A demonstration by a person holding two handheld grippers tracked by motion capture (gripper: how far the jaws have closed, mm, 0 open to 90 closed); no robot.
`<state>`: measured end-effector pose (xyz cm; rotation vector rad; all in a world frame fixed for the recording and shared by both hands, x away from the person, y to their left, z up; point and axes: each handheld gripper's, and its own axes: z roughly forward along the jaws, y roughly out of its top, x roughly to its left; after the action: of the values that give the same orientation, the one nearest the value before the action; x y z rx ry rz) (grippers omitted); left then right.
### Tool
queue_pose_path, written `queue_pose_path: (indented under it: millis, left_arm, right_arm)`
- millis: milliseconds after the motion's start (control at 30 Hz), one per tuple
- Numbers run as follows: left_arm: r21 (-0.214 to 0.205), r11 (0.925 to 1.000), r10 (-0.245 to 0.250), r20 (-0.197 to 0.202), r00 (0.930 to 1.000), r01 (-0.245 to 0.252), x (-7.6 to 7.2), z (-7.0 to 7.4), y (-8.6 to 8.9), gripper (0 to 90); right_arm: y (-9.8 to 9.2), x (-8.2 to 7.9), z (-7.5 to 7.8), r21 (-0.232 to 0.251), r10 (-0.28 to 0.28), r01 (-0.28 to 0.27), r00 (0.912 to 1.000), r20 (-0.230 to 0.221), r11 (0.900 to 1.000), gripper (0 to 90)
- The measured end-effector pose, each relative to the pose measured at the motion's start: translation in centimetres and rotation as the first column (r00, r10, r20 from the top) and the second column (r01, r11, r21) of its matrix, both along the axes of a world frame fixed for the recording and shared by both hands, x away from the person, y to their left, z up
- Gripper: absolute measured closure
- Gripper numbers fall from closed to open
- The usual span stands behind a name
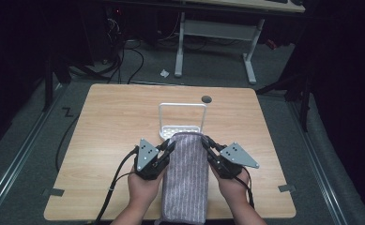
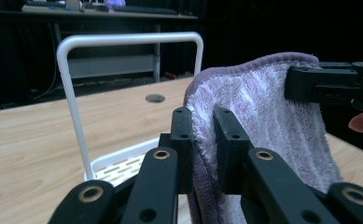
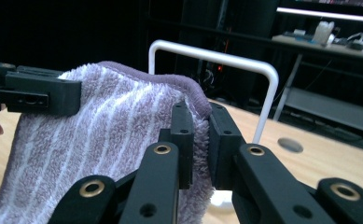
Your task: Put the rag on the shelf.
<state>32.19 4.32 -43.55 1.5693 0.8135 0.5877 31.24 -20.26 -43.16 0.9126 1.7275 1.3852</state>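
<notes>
Now | towel (image 1: 186, 178) lengthwise toward rack (image 1: 182, 117) | both tongs clamp far corners

My wooden table (image 1: 114, 122) stands on grey carpet (image 1: 25, 154) in a dark room. Beyond it I see a white-legged desk (image 1: 249, 56), with black cables (image 1: 119, 56) tangled on the floor.
</notes>
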Motion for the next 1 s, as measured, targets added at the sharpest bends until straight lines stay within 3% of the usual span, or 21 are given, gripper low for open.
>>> queue_pose_path:
  millis: [200,433,567,700,1000]
  left_arm:
    - [-0.015,0.9997,-0.016,0.059,0.9981,0.017,0.0,2.2,0.0,79.5]
    - [-0.027,0.9996,-0.001,0.134,0.9910,0.005,0.5,4.9,0.1,79.2]
    - [-0.010,0.9999,0.009,0.167,0.9859,-0.007,1.3,6.2,0.1,79.1]
    - [-0.007,1.0000,0.008,0.186,0.9825,-0.007,2.4,7.1,0.0,79.1]
    - [-0.007,0.9999,0.016,0.183,0.9830,-0.015,5.1,7.4,-0.6,79.1]
  right_arm:
    - [0.0,-0.1,2.7,0.025,0.001,-0.003,0.9972,0.075,0.9997,82.6]
    - [0.2,0.5,4.8,0.043,0.007,-0.012,0.9932,0.116,0.9990,82.6]
    - [0.2,1.0,6.1,0.052,0.012,-0.019,0.9919,0.126,0.9985,82.5]
    - [0.2,1.7,7.2,0.054,-0.003,-0.005,0.9889,0.149,0.9985,82.6]
    - [-0.2,4.2,8.4,0.074,-0.034,0.023,0.9894,0.141,0.9970,82.6]
